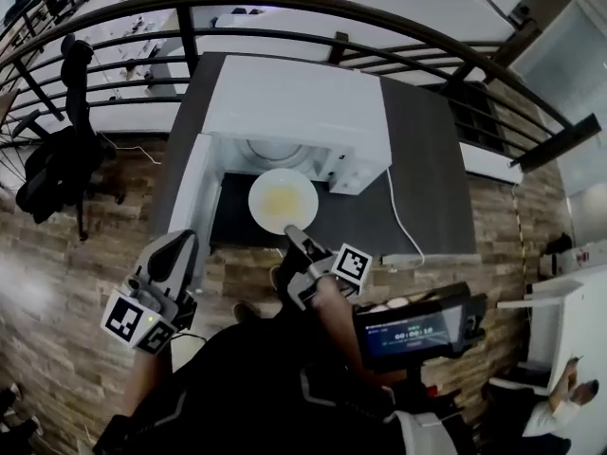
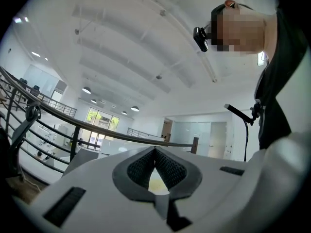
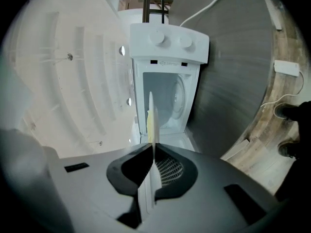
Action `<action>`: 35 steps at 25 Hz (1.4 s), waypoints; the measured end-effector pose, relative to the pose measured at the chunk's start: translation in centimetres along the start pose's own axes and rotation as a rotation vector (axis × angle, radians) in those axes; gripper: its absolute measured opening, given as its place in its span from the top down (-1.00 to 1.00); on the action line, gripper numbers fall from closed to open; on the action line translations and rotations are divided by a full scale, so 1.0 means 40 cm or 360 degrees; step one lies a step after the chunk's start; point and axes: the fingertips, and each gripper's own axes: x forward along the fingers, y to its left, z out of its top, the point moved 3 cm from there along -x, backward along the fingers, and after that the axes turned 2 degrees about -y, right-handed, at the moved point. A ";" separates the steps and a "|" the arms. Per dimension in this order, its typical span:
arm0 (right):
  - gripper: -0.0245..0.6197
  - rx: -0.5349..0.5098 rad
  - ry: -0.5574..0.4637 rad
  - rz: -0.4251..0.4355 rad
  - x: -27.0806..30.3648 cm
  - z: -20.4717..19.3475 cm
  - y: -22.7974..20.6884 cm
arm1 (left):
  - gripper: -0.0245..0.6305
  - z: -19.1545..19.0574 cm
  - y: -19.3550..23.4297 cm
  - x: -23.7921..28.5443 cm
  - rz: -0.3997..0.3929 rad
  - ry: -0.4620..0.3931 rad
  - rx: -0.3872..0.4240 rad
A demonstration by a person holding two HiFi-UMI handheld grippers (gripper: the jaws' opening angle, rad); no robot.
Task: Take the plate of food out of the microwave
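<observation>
plate (image 1: pixel 257 197) of yellow food (image 1: pixel 284 200): outside the microwave (image 1: pixel 294 112), level, in front of the open cavity and above the dark table (image 1: pixel 427 178). in the right gripper view the plate (image 3: pixel 151 115) appears edge-on as a thin pale line, with the microwave (image 3: pixel 167 40) and its two knobs beyond.

right gripper (image 1: pixel 296 235): clenched on the near rim of the plate; the right gripper view shows the rim running between the two pads of the gripper (image 3: pixel 153 147), which press on it from both sides.

microwave door (image 1: pixel 194 192): swung open to the left of the cavity in the head view. a white cable (image 1: pixel 403 216) runs from the microwave's right side across the table.

left gripper (image 1: pixel 180 245): low at the left of the head view, well apart from plate and microwave. in the left gripper view its jaws (image 2: pixel 155 152) meet at the tips with nothing gripped, facing a curved railing (image 2: pixel 58 123) and the ceiling.
</observation>
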 end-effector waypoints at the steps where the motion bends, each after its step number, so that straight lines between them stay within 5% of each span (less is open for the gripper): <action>1: 0.88 0.0004 -0.0019 0.0003 -0.015 -0.008 0.011 | 0.92 -0.002 -0.003 0.000 -0.0029 0.0006 -0.0011; 6: 0.88 0.0029 -0.0057 0.0075 -0.227 0.080 0.103 | 0.92 -0.020 -0.195 0.088 -0.0102 0.0085 0.0039; 19: 0.88 -0.0018 0.0091 0.0228 -0.383 0.228 0.191 | 0.92 -0.086 -0.355 0.241 -0.0067 0.0178 0.0108; 35: 0.88 -0.0039 0.0238 0.0174 -0.412 0.242 0.199 | 0.92 -0.108 -0.405 0.252 0.0061 0.0199 0.0115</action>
